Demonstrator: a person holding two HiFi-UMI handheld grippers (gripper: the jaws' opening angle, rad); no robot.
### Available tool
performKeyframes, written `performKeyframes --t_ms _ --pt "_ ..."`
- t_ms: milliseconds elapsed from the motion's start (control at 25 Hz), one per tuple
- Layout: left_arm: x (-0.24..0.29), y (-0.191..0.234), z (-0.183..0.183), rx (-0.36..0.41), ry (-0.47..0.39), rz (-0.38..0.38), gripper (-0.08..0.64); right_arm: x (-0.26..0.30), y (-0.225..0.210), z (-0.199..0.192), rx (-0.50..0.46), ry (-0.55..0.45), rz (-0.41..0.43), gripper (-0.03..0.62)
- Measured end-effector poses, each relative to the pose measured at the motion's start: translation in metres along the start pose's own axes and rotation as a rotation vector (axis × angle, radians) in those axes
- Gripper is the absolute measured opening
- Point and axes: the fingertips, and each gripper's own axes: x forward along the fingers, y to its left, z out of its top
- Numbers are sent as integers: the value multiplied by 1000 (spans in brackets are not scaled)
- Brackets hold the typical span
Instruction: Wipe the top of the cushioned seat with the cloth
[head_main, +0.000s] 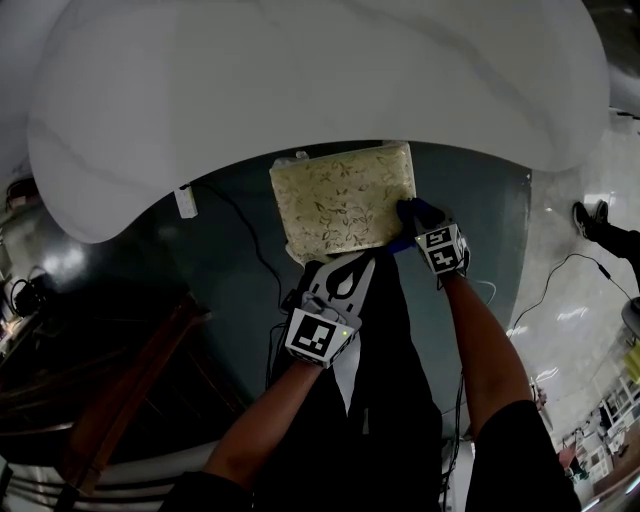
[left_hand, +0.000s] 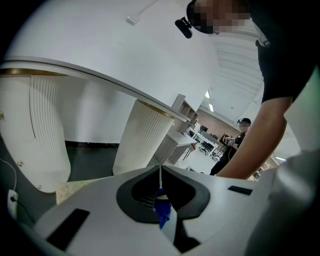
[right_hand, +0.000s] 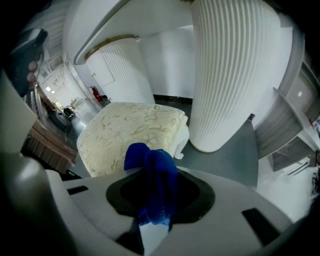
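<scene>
The cushioned seat, cream with a leaf pattern, stands on the dark floor under a big white table. In the right gripper view its top lies just beyond the jaws. My right gripper is at the seat's right front corner, shut on a bunched blue cloth that also shows in the head view. My left gripper hovers at the seat's front edge with its jaws shut. A small blue scrap sits in the hollow behind them. A corner of the seat peeks out at the lower left.
The white tabletop overhangs the seat's far side. Ribbed white pedestals stand close behind and to the right. Cables trail over the floor at left, dark wooden furniture further left. Another person stands far off.
</scene>
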Motion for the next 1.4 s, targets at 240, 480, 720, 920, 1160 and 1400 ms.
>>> performKeyframes --t_ms 240,480,720,920,1160,1400 --pt "-16 7 8 -21 -41 0 25 -24 -26 5 193 -5 -81 126" --pt "-42 14 33 -13 -81 21 25 -78 -10 44 170 -125 -93 126" --pt "-98 6 92 4 -142 7 23 -186 40 123 179 -304 -85 126" --pt "-155 -10 160 54 -253 25 23 -282 70 195 203 -462 -114 126" --pt "-237 -33 242 163 -336 66 25 -384 139 266 171 -604 -148 126" --pt "-302 -24 305 254 -382 231 25 -471 208 326 160 -725 -68 126"
